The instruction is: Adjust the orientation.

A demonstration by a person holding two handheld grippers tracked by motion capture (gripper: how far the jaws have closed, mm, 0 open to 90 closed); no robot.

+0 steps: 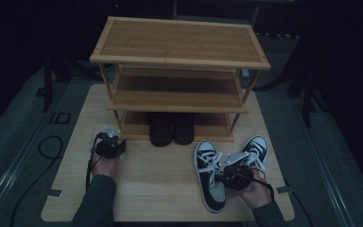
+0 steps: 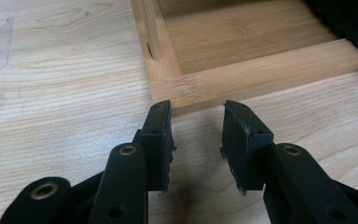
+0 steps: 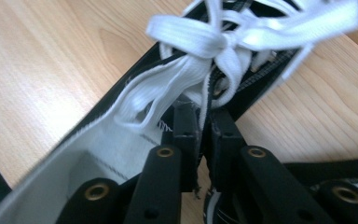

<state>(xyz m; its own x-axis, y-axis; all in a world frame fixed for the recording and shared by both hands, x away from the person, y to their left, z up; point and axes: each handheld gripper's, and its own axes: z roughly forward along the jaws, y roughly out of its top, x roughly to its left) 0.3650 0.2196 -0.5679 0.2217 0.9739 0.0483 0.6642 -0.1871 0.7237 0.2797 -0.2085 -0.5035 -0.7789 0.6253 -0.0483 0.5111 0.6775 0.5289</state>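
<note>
Right gripper (image 3: 204, 122): jaws nearly together, clenched on the side wall of the near sneaker (image 1: 209, 176) just below its white laces (image 3: 205, 51); 1 jaw inside the collar, 1 outside. No earlier frame to compare. No brand mark or writing legible on the sneaker, laces or grippers.

The near sneaker lies on the wooden table (image 1: 160, 189), toe toward the person, heel toward the shoe rack (image 1: 179, 61). The right hand (image 1: 255, 189) holds the gripper low over it, wrist coming in from the bottom right.

Second sneaker (image 1: 256, 147): just right of the first, toe toward the rack.

Left gripper (image 2: 196, 135): jaws apart, released, nothing between them; aimed at the front corner of the rack's bottom shelf. Left hand (image 1: 105, 164) low over the table, well apart from both sneakers.

1 pair of dark shoes (image 1: 172, 128) on the bottom shelf of the 3-tier rack.
</note>
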